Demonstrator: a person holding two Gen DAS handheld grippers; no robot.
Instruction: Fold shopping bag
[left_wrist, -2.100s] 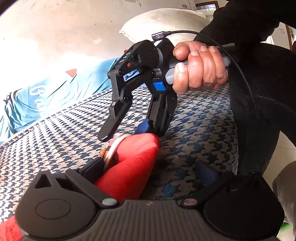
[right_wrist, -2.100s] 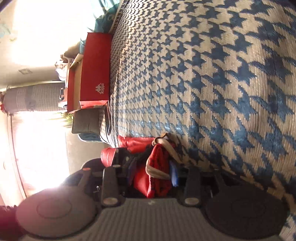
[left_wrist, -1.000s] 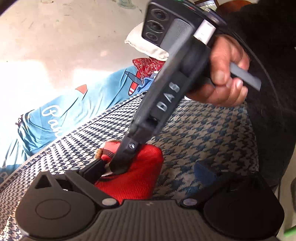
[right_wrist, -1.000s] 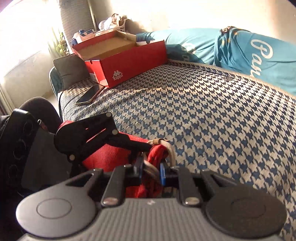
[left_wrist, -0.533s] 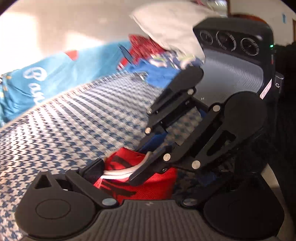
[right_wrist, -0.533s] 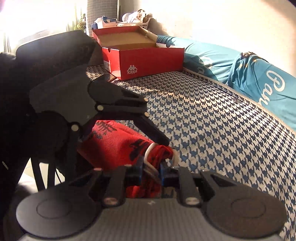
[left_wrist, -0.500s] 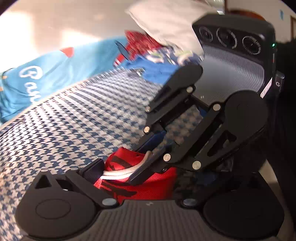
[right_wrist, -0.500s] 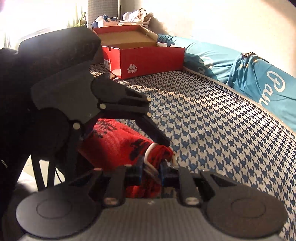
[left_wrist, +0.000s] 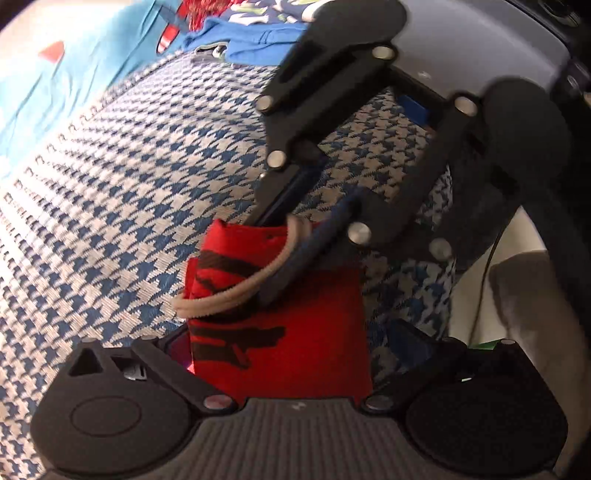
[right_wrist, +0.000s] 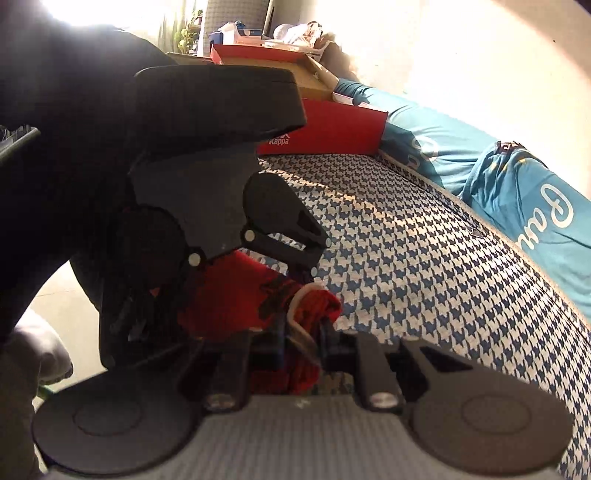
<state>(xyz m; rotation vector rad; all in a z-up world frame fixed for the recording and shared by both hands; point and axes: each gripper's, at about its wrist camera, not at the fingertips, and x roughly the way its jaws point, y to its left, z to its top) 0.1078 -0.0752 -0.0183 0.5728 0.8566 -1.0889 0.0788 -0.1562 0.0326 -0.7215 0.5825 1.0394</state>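
A: How many bags?
B: One red shopping bag (left_wrist: 295, 332), bundled on the houndstooth bed (left_wrist: 129, 184), at six o'clock in both views.
A: And the grippers?
B: Two. The right gripper (right_wrist: 303, 338) pinches the bag's beige handle (left_wrist: 229, 291); the left gripper (left_wrist: 291, 354) is spread around the bundle.
A: Containers?
B: One red shoebox (right_wrist: 332, 129) at twelve o'clock; contents can't be told.

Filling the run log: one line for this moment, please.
stage: folding | right gripper: shut on red shopping bag end and handle | left gripper: open around bag | surface: houndstooth bedcover
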